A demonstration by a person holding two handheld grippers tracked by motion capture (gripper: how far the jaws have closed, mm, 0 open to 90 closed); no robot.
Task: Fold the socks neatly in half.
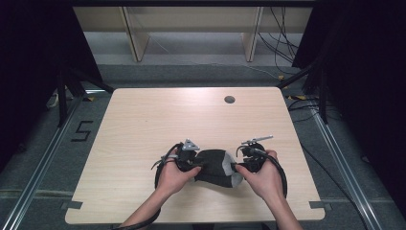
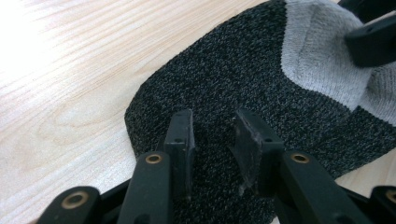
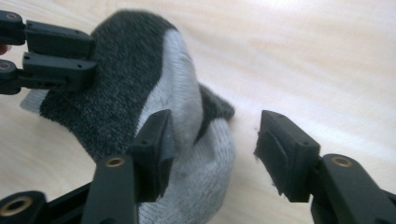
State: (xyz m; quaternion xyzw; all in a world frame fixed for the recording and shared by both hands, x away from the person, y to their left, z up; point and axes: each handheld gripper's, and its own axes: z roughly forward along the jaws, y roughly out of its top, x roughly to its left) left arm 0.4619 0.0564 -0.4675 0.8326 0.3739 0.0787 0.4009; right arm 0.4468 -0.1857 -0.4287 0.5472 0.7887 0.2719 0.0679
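Handling a dark grey sock on the wooden table

Lying near the table's (image 1: 143, 124) front edge, the sock (image 1: 215, 167) looks soft, light and floppy. The left gripper (image 2: 212, 140) hovers part-spread over its dark knit; the right gripper (image 3: 212, 140) stands spread beside its pale toe. Pinch a folded edge.

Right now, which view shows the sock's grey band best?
The right gripper view: the grey band runs unbroken across the sock. The left gripper view catches it at the top right corner, cut by the frame. The high view shows a small strip between the hands.
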